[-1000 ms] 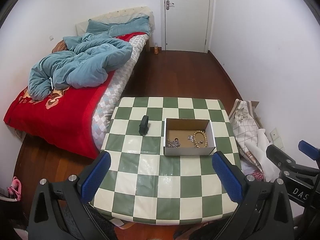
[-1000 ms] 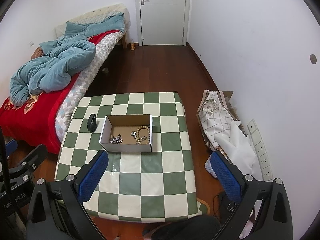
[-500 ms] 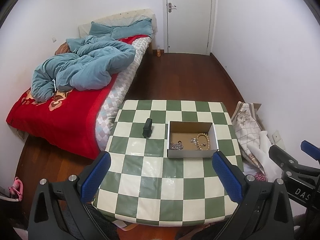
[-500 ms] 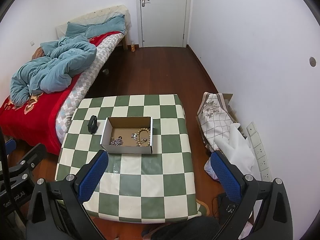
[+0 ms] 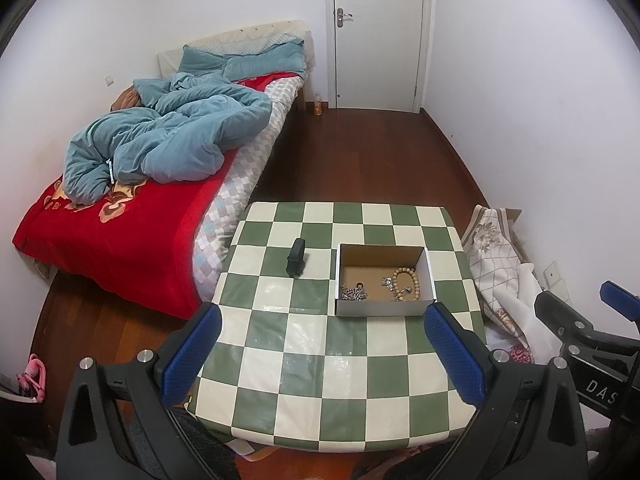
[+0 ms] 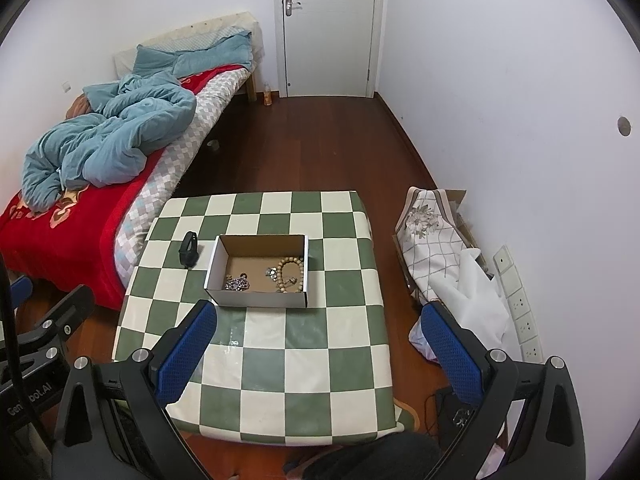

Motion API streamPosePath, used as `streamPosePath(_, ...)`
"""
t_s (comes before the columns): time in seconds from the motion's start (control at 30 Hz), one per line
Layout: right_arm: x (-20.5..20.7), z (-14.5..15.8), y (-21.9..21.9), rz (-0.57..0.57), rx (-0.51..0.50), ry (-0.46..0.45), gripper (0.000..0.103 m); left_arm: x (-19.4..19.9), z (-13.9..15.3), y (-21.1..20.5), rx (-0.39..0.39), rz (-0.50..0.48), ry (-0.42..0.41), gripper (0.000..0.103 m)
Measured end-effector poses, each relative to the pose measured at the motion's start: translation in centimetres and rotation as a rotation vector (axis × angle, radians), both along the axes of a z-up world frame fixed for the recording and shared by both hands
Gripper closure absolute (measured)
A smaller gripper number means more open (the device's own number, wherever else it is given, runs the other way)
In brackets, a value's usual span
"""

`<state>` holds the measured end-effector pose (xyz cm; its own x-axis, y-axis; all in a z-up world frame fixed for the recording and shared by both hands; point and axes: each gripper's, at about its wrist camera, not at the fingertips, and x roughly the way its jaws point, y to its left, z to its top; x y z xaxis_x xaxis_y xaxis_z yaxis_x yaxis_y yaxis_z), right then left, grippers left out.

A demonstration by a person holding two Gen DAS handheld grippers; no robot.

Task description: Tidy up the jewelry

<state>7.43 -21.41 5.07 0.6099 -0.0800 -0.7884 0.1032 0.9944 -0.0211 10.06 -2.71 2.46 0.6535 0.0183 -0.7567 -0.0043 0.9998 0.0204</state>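
Two views logged, left wrist first.

Left wrist view: left hand-held gripper (image 5: 320, 354) held above the near edge of the bench (image 5: 320, 372), jaws spread wide, nothing between the blue pads (image 5: 192, 354). Bench carries a green-and-cream checkered cover. Open cardboard box (image 5: 382, 307) sits right of centre on the bench. Inside it: wooden bead bracelet (image 5: 406, 283) at the right end, small silver piece (image 5: 386, 281) just left of the beads, tangled silver chain (image 5: 353, 292) at the near left of the box floor. Black wristband (image 5: 296, 263) stands on the bench just left of the box, outside it, not touching. Right hand-held gripper (image 5: 580, 320) shows at the right edge, off the bench; its spread cannot be told here. Bed (image 5: 120, 232) with red blanket and blue duvet lies to the left; white door (image 5: 378, 32) at the far wall.

Right wrist view: right hand-held gripper (image 6: 320, 354) over the near part of the bench (image 6: 280, 380), jaws spread wide and empty. Cardboard box (image 6: 258, 298) sits left of centre; bead bracelet (image 6: 291, 274), silver piece (image 6: 272, 271) and silver chain (image 6: 236, 282) lie inside. Black wristband (image 6: 189, 249) rests just left of the box. Part of the left hand-held gripper (image 6: 48, 328) shows at the left edge. Patterned cloth bundle (image 6: 432, 236) leans by the right wall.
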Motion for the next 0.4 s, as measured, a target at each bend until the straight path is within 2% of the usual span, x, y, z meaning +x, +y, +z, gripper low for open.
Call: streamPosePath(0.4,-0.4,0.9,0.2,0.012,-0.011,-0.015,0.000,-0.5,1.1,0.6,-0.022,0.014,-0.016,0.000)
